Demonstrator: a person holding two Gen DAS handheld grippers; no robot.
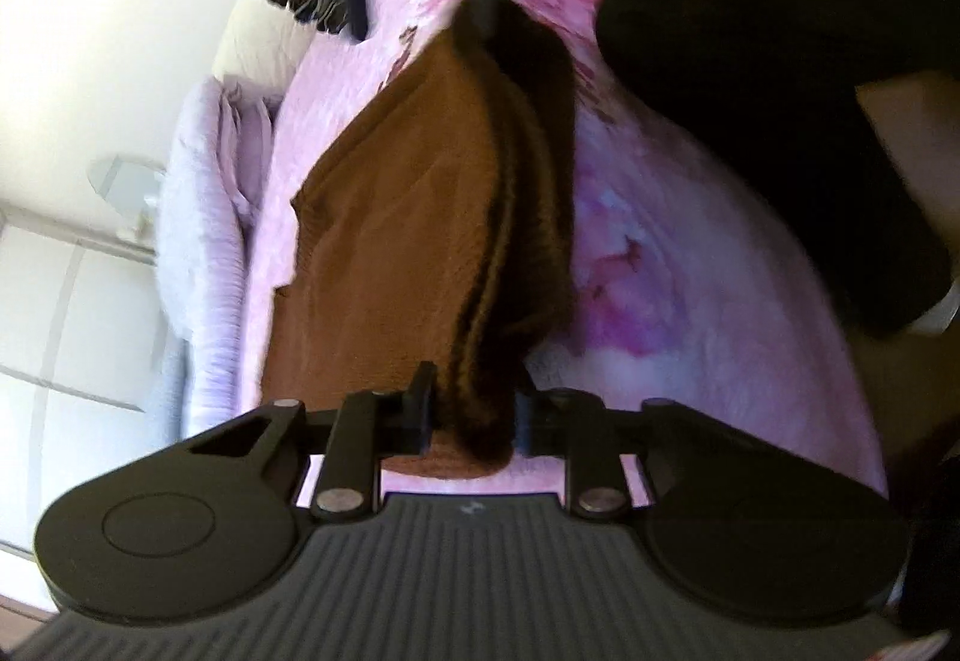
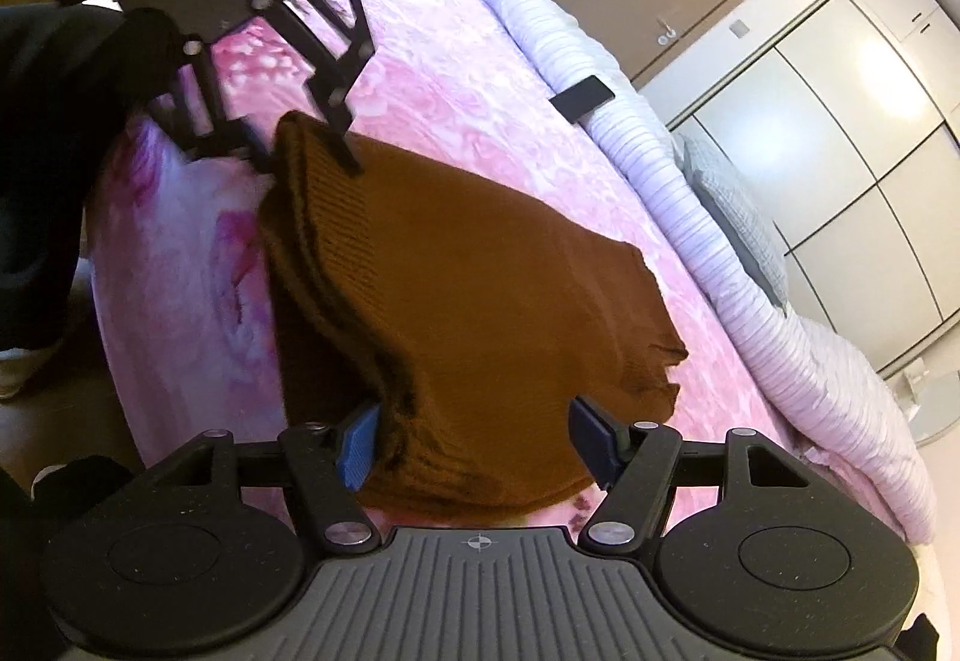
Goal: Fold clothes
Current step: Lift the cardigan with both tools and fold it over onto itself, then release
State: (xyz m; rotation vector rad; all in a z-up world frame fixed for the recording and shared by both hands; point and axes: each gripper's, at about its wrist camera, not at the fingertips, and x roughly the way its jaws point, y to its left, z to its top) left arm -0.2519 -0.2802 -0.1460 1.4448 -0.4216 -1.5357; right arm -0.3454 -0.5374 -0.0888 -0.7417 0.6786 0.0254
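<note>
Pink bedspread (image 2: 480,79); sweater (image 2: 468,289) lengthwise btwn claws

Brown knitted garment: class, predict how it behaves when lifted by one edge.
Probably floppy: the brown knitted garment drapes in folds where the left gripper pinches it. Likely not slippery: its ribbed knit looks coarse. Folded layers inside the open right gripper may slide apart.

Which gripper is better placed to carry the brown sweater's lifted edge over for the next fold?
Left, probably. The left gripper is shut on the brown sweater's bunched edge, while the right gripper stands with jaws wide apart around the cloth and would need to close first.
</note>
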